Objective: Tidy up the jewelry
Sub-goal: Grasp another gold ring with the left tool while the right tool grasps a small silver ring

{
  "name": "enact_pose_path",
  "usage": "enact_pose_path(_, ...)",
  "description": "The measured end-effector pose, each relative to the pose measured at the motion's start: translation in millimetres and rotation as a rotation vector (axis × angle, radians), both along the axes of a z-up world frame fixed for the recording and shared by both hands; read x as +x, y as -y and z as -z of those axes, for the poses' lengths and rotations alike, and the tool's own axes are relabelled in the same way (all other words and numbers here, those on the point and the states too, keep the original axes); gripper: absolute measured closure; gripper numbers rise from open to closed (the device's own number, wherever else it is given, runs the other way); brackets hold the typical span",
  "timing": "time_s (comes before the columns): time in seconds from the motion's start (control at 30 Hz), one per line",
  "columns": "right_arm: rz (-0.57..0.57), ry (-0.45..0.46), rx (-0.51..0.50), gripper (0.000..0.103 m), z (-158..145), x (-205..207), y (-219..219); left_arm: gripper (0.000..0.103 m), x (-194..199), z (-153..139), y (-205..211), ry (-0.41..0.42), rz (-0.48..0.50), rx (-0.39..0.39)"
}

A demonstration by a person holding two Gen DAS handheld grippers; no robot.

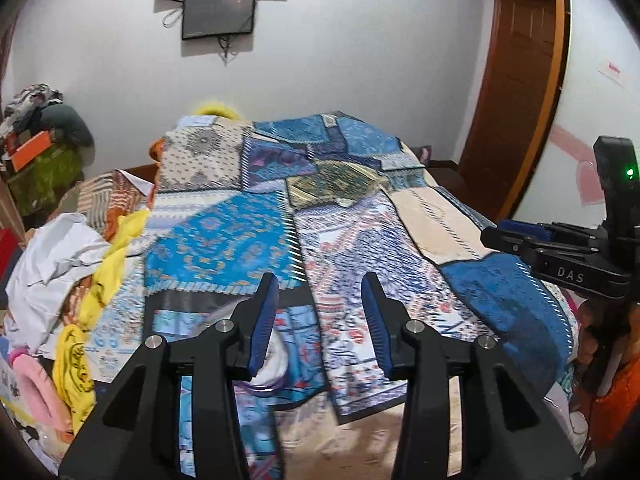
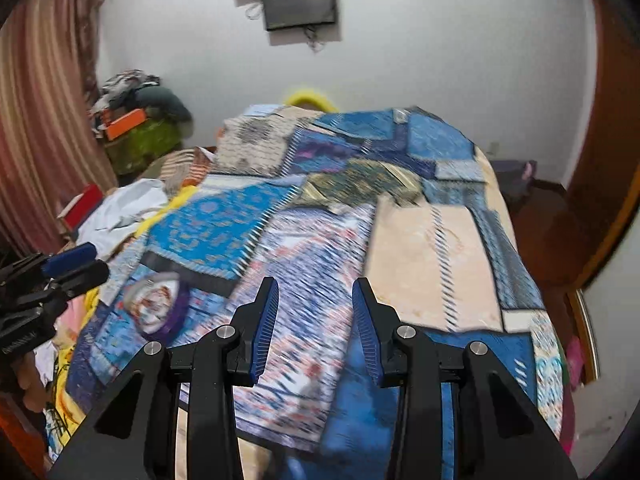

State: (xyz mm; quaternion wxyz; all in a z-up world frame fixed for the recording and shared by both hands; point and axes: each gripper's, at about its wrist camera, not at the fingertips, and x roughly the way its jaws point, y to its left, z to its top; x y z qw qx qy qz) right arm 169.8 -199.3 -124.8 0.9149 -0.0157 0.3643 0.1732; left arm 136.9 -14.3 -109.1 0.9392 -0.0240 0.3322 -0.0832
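Jewelry itself I cannot make out in either view; the nearest thing to it is a round white dish [image 2: 158, 307] with a purple rim and a blurred orange-and-white filling, lying on the bed [image 2: 424, 240] near its left edge. In my left view the same dish [image 1: 276, 364] sits just behind and below my left gripper [image 1: 319, 322], partly hidden by the left jaw.

My left gripper hangs above the patchwork bedspread [image 1: 248, 236], jaws parted with only the cloth showing between them, nothing gripped. My right gripper [image 2: 316, 326] is likewise over the spread, towards the bed's middle, jaws apart and empty. Each gripper shows at the edge of the other's view: the right one [image 1: 516, 240] at the right border, the left one [image 2: 72, 266] at the left border beside the dish.

Along the bed's left edge lie crumpled white paper [image 1: 52, 264], yellow cloth [image 1: 80, 364] and something pink [image 1: 38, 392]. A dark screen [image 1: 219, 12] hangs on the far wall, and a wooden door [image 1: 520, 92] stands to the right.
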Motion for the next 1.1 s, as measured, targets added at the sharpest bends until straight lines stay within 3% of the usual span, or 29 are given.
enact_pose_path(0.27, 0.008, -0.062, -0.005, 0.068, 21, -5, 23, 0.061, 16, 30, 40, -0.084, 0.077, 0.026)
enact_pose_path(0.63, -0.08, -0.133, -0.046, 0.068, 53, -6, 9, 0.061, 44, 71, 69, -0.18, 0.143, 0.026)
enact_pose_path(1.03, -0.145, -0.163, -0.058, 0.068, 62, 1, -1, 0.098, 62, 92, 75, -0.198, 0.153, -0.015)
enact_pose_path(1.1, -0.16, -0.164, -0.065, 0.068, 63, 1, -5, 0.098, 60, 91, 73, -0.188, 0.145, -0.013)
